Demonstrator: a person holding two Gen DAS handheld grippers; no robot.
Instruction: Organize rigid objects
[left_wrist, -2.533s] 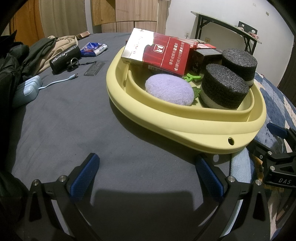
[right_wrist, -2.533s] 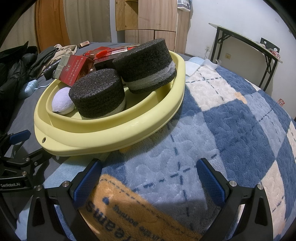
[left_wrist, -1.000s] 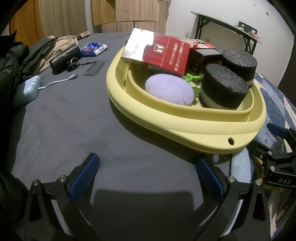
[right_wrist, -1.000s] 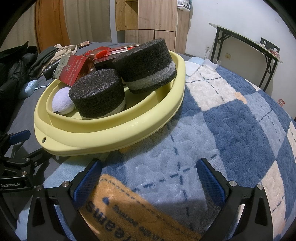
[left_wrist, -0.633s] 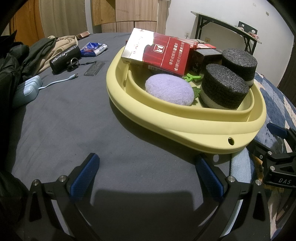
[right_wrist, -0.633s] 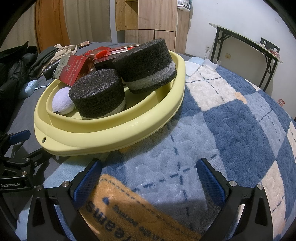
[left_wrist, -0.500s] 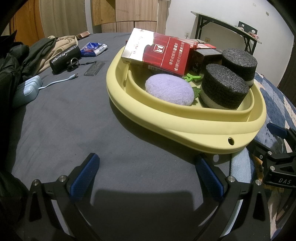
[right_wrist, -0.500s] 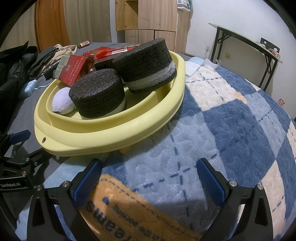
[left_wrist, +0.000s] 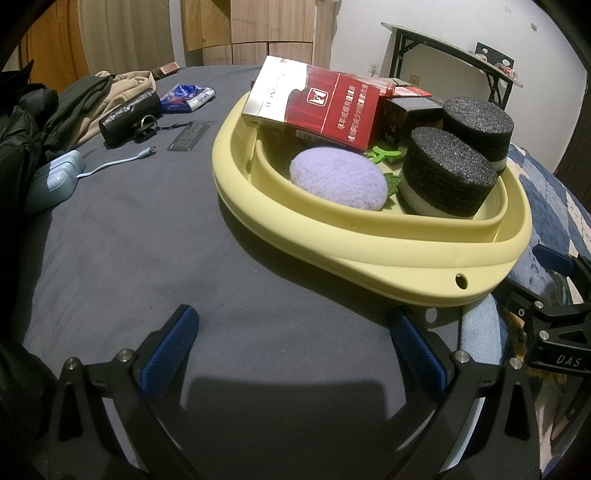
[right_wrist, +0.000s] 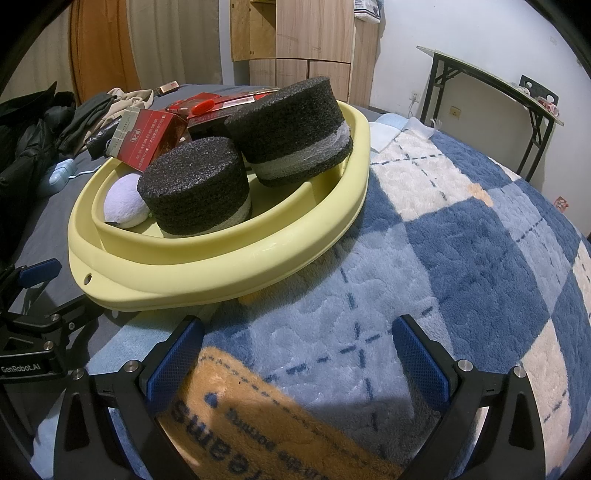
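Observation:
A pale yellow basin (left_wrist: 369, 254) (right_wrist: 221, 273) rests on the bed. Inside it lie a red carton (left_wrist: 314, 103) (right_wrist: 147, 136), a lilac plush ball (left_wrist: 338, 177) (right_wrist: 123, 199), two black foam cylinders (left_wrist: 443, 173) (right_wrist: 195, 188) (right_wrist: 291, 125), a dark box (left_wrist: 406, 118) and a green plastic piece (left_wrist: 384, 155). My left gripper (left_wrist: 291, 343) is open and empty over the grey sheet, just short of the basin's near rim. My right gripper (right_wrist: 299, 347) is open and empty above the blue checked blanket, beside the basin's right rim.
On the grey sheet (left_wrist: 129, 240) at the left lie clothes (left_wrist: 74, 103), a black pouch (left_wrist: 129, 114), a blue-white packet (left_wrist: 188, 96), a small dark remote (left_wrist: 188, 136) and a light-blue device with a cable (left_wrist: 55, 177). A folding table (right_wrist: 491, 96) stands by the wall.

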